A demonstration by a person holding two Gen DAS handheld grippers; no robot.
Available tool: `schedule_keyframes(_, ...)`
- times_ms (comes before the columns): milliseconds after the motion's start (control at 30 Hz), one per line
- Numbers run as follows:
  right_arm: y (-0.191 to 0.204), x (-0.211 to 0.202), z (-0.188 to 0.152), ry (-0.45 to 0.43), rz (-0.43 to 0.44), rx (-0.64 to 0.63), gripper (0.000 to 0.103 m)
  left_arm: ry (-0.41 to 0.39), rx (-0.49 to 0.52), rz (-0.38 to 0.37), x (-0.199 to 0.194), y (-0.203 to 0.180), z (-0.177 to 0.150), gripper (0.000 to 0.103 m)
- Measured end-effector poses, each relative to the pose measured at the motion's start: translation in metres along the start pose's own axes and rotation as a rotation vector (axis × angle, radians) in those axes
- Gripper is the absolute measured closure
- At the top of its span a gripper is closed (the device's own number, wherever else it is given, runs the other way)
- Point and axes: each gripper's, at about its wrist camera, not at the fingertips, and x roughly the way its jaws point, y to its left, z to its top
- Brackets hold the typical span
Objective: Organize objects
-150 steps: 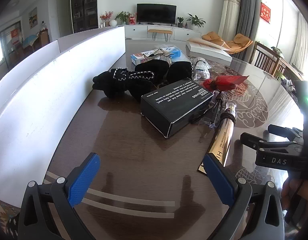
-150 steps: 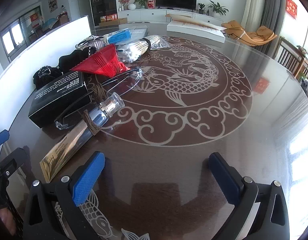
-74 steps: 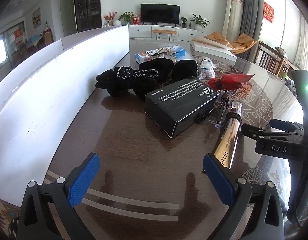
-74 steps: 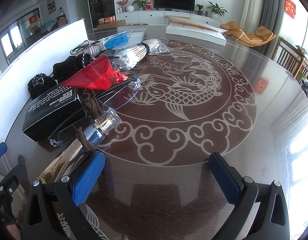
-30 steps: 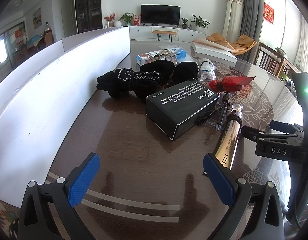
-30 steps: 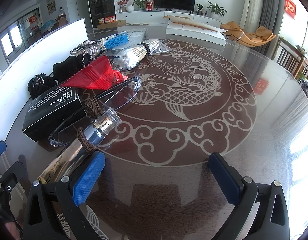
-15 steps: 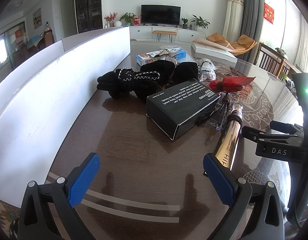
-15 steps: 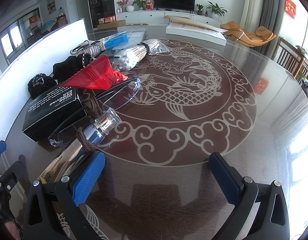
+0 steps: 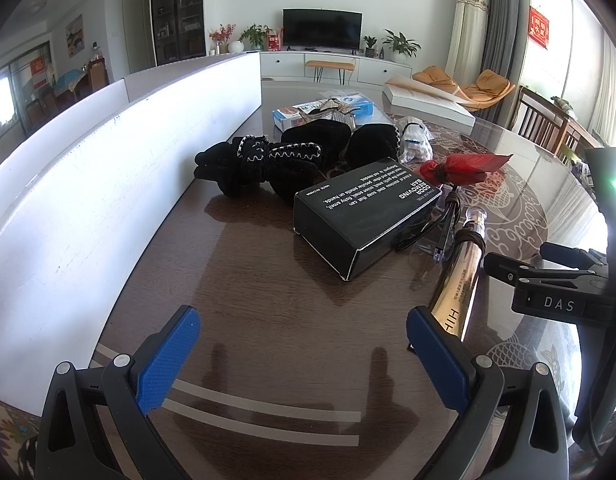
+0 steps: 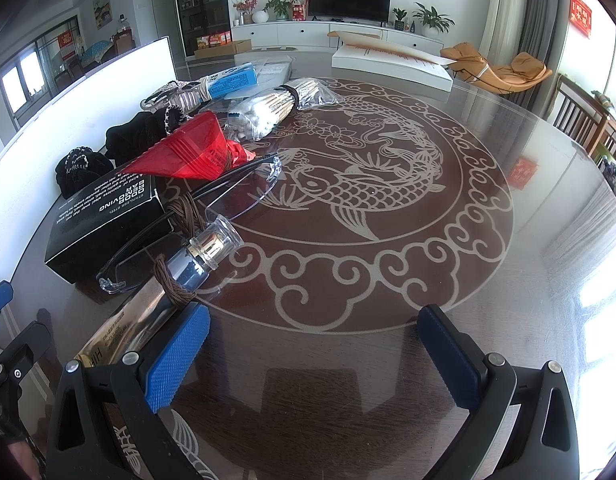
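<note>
A: Objects to organize are bunched along the white upright board (image 9: 108, 184) on the glass-topped dark table with the pale fish motif (image 10: 387, 200). Nothing picked yet; I'd call this the start, choosing a first item.

B: Claws?

A: Left gripper (image 9: 304, 356) spread wide, nothing between the blue pads, hovering over bare table. Right gripper (image 10: 311, 352) also spread wide and empty, its left pad just beside the gold tube with a clear cap (image 10: 160, 300).

B: So the tube goes first?

A: My guess. It lies flat, cap pointing away, a brown twisted cord (image 10: 176, 288) wrapped round it. The right claw would need to shift left, straddle the tube and close across its width.

B: Rest of the pile?

A: Matte black rectangular box with white lettering (image 9: 363, 216) just beside the tube; clear safety glasses with dark arms (image 10: 228, 196) lying partly under the tube's cap end. Red crinkly plastic wrapper (image 10: 188, 152) behind them, black knitted gloves with white stitching (image 9: 264, 160) by the board, clear bag of cotton swabs (image 10: 268, 108) further back.

B: Risk?

A: Cord may snag the glasses.
</note>
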Motion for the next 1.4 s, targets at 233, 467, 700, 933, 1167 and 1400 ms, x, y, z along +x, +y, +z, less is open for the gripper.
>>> schedule_keyframes(233,0.000,0.000,0.000,0.000,0.000,0.000,0.000,-0.001,0.000,0.001,0.000,0.000,0.000,0.000)
schedule_keyframes(467,0.000,0.000,0.000,0.000,0.000,0.000,0.000,-0.022,-0.016,-0.002,-0.011,0.010,0.003,0.000)
schedule_keyframes(700,0.000,0.000,0.000,0.000,0.000,0.000,0.000,-0.018,-0.052,-0.030,-0.015,0.019,0.006,0.000)
schedule_keyframes(933,0.000,0.000,0.000,0.000,0.000,0.000,0.000,-0.003,-0.041,-0.025,-0.011,0.014,0.003,0.000)
schedule_keyframes(1167,0.000,0.000,0.000,0.000,0.000,0.000,0.000,-0.006,-0.040,-0.013,-0.013,0.016,0.000,0.000)
schedule_keyframes(1400,0.000,0.000,0.000,0.000,0.000,0.000,0.000,0.005,-0.063,-0.031,-0.012,0.020,0.000,0.000)
